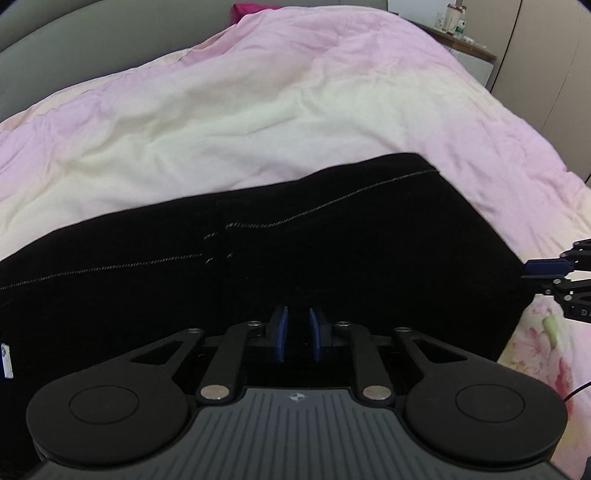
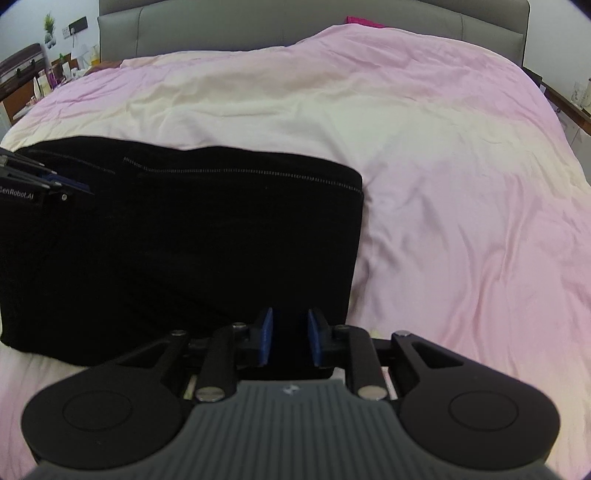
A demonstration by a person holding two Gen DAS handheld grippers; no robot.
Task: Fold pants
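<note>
Black pants [image 1: 295, 258] lie folded into a wide rectangle on a pink and cream duvet [image 1: 258, 122]. Grey stitching runs along their far part. My left gripper [image 1: 298, 334] hovers over the near edge of the pants, jaws slightly apart with only a narrow gap and nothing between the blue pads. My right gripper [image 2: 290, 336] sits at the near right corner of the pants [image 2: 184, 251], jaws a little apart and empty. The right gripper also shows in the left wrist view [image 1: 554, 273] at the right edge of the pants. The left gripper shows at the far left of the right wrist view [image 2: 37, 184].
A grey padded headboard [image 2: 295, 26] stands at the far end of the bed. A magenta pillow [image 2: 364, 20] peeks over the duvet. Bedside tables with small items stand at the left [image 2: 44, 77] and at the right [image 1: 461, 40]. A floral sheet [image 1: 546, 350] shows at the bed's near right.
</note>
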